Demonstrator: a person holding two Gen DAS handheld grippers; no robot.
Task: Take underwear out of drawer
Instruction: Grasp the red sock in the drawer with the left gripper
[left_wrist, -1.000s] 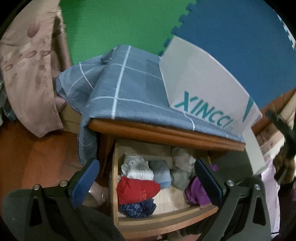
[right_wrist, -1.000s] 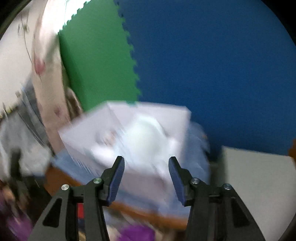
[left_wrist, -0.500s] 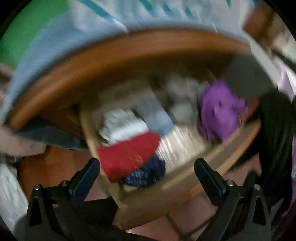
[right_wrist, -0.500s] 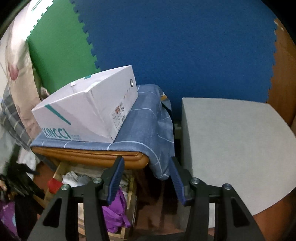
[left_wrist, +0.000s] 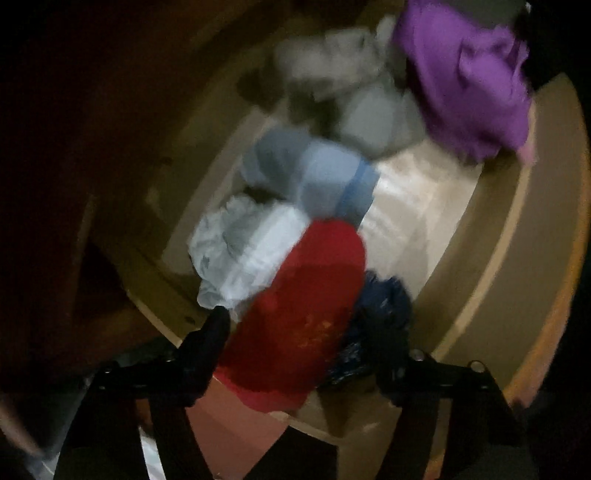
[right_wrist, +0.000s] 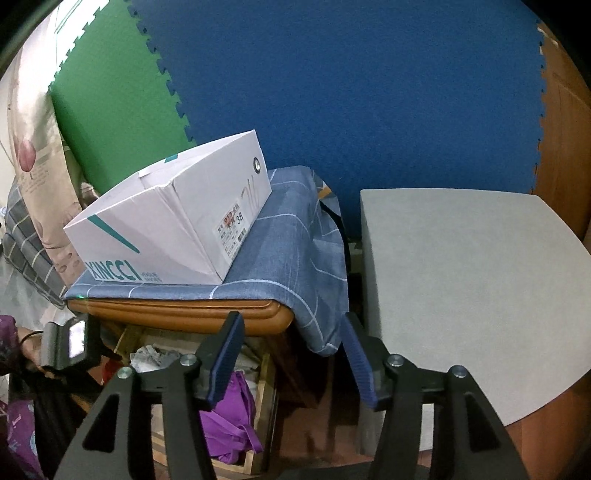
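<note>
The left wrist view looks steeply down into the open wooden drawer (left_wrist: 491, 236), and the picture is blurred. A red piece of underwear (left_wrist: 306, 295) lies between the fingers of my left gripper (left_wrist: 299, 332), whose jaws are closing around it. I cannot make out any pad pressing on it. A navy piece (left_wrist: 388, 299) lies by the right finger, with white (left_wrist: 240, 251), light blue (left_wrist: 325, 173), grey (left_wrist: 376, 114) and purple (left_wrist: 476, 77) pieces further in. My right gripper (right_wrist: 291, 321) hovers in front of the drawer (right_wrist: 264, 398), its jaws opening on nothing.
A white shoe box (right_wrist: 173, 236) sits on a blue checked cloth (right_wrist: 295, 258) draped over the wooden top (right_wrist: 184, 314) above the drawer. A grey padded surface (right_wrist: 461, 277) stands to the right. Blue and green foam mats line the wall behind.
My left gripper has dropped and rolled down into the drawer, and its jaws have narrowed around the red piece. The right gripper swung to face the cabinet, then held still, its jaws slightly wider.
</note>
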